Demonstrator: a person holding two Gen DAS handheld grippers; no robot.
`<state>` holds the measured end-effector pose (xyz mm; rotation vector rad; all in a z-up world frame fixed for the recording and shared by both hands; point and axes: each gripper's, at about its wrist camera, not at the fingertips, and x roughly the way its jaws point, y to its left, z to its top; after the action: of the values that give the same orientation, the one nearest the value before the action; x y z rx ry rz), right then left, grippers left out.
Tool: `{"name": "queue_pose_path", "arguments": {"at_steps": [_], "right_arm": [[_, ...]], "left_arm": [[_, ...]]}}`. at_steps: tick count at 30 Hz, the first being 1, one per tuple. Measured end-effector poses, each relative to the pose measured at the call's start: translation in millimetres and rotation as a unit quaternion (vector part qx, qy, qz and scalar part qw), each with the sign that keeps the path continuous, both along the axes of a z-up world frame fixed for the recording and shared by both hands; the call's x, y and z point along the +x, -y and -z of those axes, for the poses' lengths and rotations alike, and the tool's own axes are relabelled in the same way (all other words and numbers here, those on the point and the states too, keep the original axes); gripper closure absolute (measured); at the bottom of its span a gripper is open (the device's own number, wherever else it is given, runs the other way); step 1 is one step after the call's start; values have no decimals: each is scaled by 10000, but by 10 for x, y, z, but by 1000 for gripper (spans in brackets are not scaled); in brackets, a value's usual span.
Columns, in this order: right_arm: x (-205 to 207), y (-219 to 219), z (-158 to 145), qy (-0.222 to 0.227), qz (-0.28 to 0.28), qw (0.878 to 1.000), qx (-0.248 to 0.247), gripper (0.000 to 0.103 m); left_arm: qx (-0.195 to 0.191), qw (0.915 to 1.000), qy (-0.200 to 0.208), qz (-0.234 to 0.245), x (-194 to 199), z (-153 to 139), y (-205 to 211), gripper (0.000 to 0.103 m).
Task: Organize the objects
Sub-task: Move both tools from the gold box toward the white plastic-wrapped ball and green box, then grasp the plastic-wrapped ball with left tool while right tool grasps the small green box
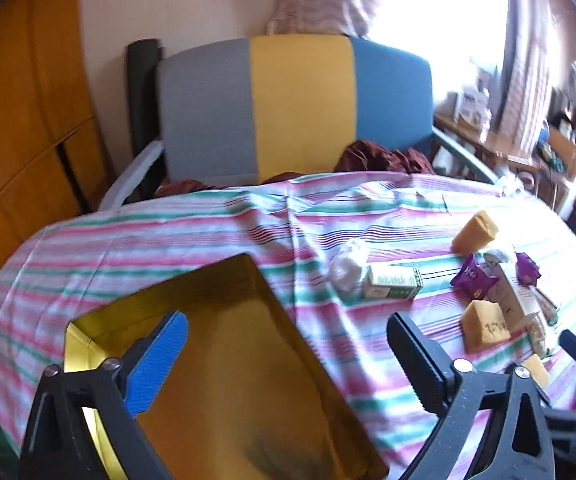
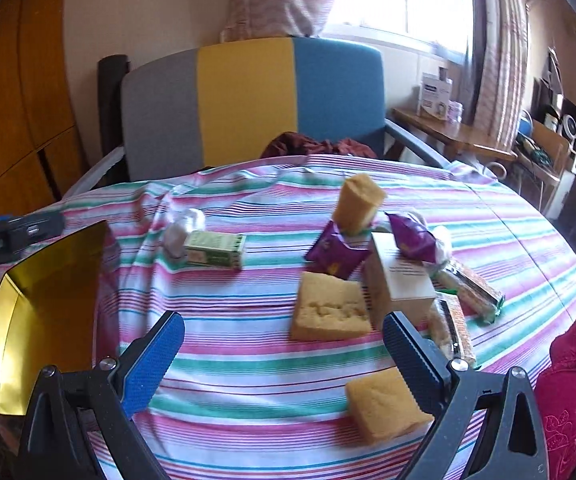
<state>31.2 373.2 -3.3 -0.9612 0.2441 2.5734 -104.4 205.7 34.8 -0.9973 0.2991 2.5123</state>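
Striped cloth [image 2: 248, 380] covers the table, soft and creased. The yellow box [image 2: 28, 320] gleams inside like glossy foil card. The sponges [image 2: 328, 314] look porous and matt, the purple packets [image 2: 334, 254] shiny and crinkled. Gripper pads [image 2: 150, 364] are dimpled rubbery blue; the cupboard [image 1: 16, 120] is polished wood.

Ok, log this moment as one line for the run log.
left gripper: open, empty, over gold box | right gripper: open, empty, over striped cloth | sponges, packets, cartons: on cloth | box: nothing visible inside

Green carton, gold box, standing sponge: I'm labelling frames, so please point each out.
green carton [image 2: 216, 250], right wrist view, long front face
gold box [image 1: 224, 360], left wrist view, inner floor
standing sponge [image 2: 358, 204], right wrist view, front face
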Motion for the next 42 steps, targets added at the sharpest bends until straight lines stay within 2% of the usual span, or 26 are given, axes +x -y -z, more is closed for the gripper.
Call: {"name": "queue_pose_path", "arguments": {"at_steps": [2, 4, 9, 11, 16, 19, 20, 21, 22, 23, 29, 34, 36, 39, 42], "right_arm": [[1, -67, 27, 2, 32, 10000, -59, 1], [10, -99, 51, 24, 55, 9999, -89, 1], [-20, -197, 159, 110, 106, 9996, -251, 1], [-26, -231, 184, 132, 122, 9993, -326, 1], [-31, -283, 226, 172, 151, 9990, -396, 1], [-48, -301, 262, 235, 149, 9986, -446, 1], [-54, -304, 268, 249, 152, 9986, -446, 1], [-57, -308, 273, 263, 157, 9986, -443, 1], [-61, -314, 275, 276, 156, 9985, -451, 1], [-69, -317, 272, 294, 151, 9983, -471, 2], [-208, -292, 133, 275, -104, 9982, -519, 5], [-533, -277, 9, 361, -815, 9935, -701, 13], [-735, -276, -11, 440, -1105, 9910, -618, 17], [-1072, -192, 30, 629, -1716, 9830, -180, 18], [-1442, -102, 185, 1017, -2383, 9658, 105, 18]], "left_arm": [[-185, 9996, 84, 219, -159, 80, -258, 5], [-281, 9984, 349, 332, -342, 188, -448, 11], [-272, 9941, 981, 381, -801, 491, -832, 31], [-293, 9923, 1148, 349, -971, 604, -953, 35], [-20, 9868, 1606, 200, -1340, 806, -1117, 35], [-34, 9827, 1845, 158, -1486, 956, -1228, 36], [-9, 9803, 1965, 185, -1512, 1004, -1244, 46], [48, 9774, 2099, 260, -1532, 1052, -1262, 64], [87, 9741, 2236, 324, -1540, 1100, -1282, 66], [142, 9729, 2286, 334, -1535, 1125, -1278, 73], [465, 9744, 2153, 455, -1380, 904, -1110, 73], [721, 9776, 1882, 608, -1167, 560, -810, 73], [813, 9778, 1823, 635, -1107, 459, -680, 73], [881, 9797, 1652, 723, -981, 325, -458, 73], [997, 9793, 1607, 719, -836, 238, -169, 73]]}}
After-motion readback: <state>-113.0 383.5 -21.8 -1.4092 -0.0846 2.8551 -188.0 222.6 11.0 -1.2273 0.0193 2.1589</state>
